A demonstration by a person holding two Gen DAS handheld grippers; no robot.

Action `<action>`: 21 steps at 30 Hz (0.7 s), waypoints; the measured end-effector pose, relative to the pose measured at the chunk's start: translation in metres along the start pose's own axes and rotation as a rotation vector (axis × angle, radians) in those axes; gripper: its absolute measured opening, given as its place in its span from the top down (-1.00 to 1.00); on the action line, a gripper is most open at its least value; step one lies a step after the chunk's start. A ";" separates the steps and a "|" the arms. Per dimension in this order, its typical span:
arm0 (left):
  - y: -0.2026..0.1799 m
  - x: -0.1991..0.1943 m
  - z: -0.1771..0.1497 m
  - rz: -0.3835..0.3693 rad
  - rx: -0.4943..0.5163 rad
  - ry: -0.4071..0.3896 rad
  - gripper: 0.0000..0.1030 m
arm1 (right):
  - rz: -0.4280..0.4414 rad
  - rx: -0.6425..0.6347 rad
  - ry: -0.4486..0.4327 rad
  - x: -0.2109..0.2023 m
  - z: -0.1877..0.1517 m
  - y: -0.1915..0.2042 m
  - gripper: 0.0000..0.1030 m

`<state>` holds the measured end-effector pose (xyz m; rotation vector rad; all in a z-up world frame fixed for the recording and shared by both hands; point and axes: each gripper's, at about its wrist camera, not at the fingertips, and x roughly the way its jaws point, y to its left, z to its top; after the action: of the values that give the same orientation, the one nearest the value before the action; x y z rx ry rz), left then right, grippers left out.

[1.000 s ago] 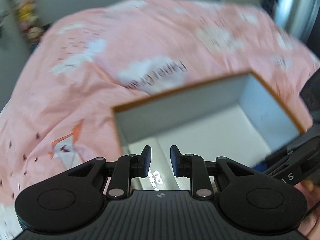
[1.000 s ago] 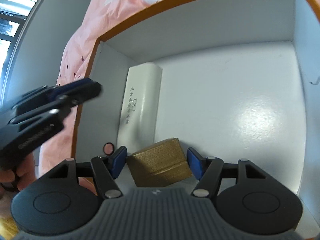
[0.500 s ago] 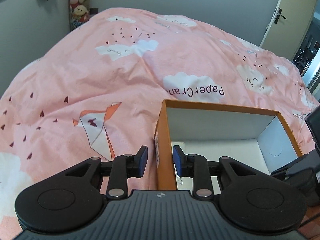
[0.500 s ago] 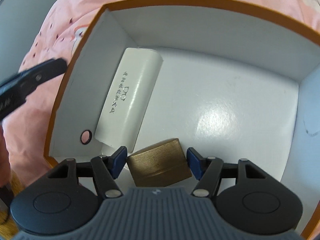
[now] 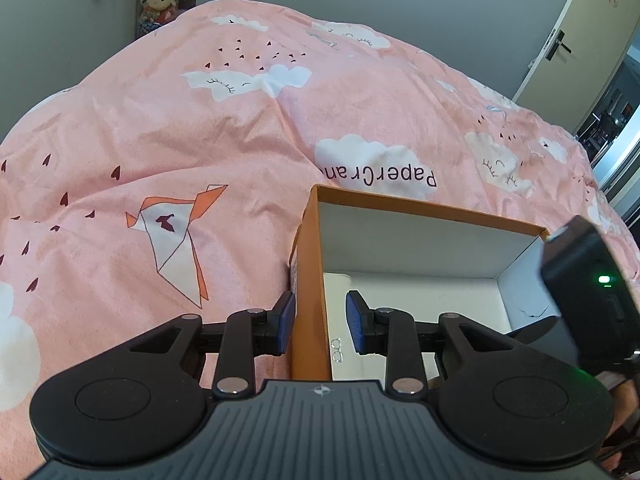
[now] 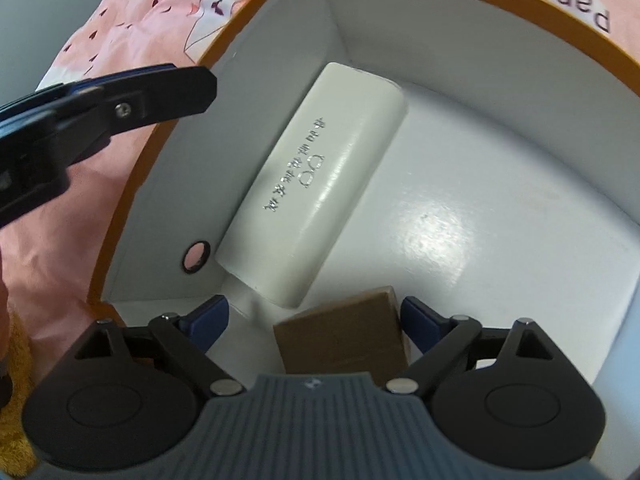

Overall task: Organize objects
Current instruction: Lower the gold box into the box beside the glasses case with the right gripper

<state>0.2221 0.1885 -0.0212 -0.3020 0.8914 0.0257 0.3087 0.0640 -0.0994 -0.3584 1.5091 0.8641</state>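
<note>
Orange outside and white inside, the box sits on the pink bedspread, filling the lower right of my left view. My left hand-held gripper straddles the box's left wall, one blue pad outside it and one inside, with a gap on each side, so it is parted and grips nothing. In my right view, the white case lies slanted along the box's left wall at centre frame, printed side up. Just below it, at bottom centre, the brown block rests on the box floor between the spread fingers of my right hand-held gripper. The right pad is near the block's edge and the left one stands well clear; it holds nothing.
</note>
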 end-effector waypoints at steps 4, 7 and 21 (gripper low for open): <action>0.002 -0.007 -0.002 -0.008 -0.024 -0.007 0.33 | 0.014 -0.006 0.033 0.009 0.010 0.004 -0.90; 0.003 -0.011 -0.002 -0.005 -0.036 -0.017 0.33 | -0.022 -0.012 0.071 0.019 0.016 0.006 -0.83; 0.008 -0.014 -0.003 -0.006 -0.056 -0.021 0.33 | -0.047 0.076 0.017 0.014 0.026 -0.008 -0.35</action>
<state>0.2099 0.1965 -0.0145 -0.3562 0.8703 0.0479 0.3300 0.0806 -0.1133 -0.3450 1.5392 0.7660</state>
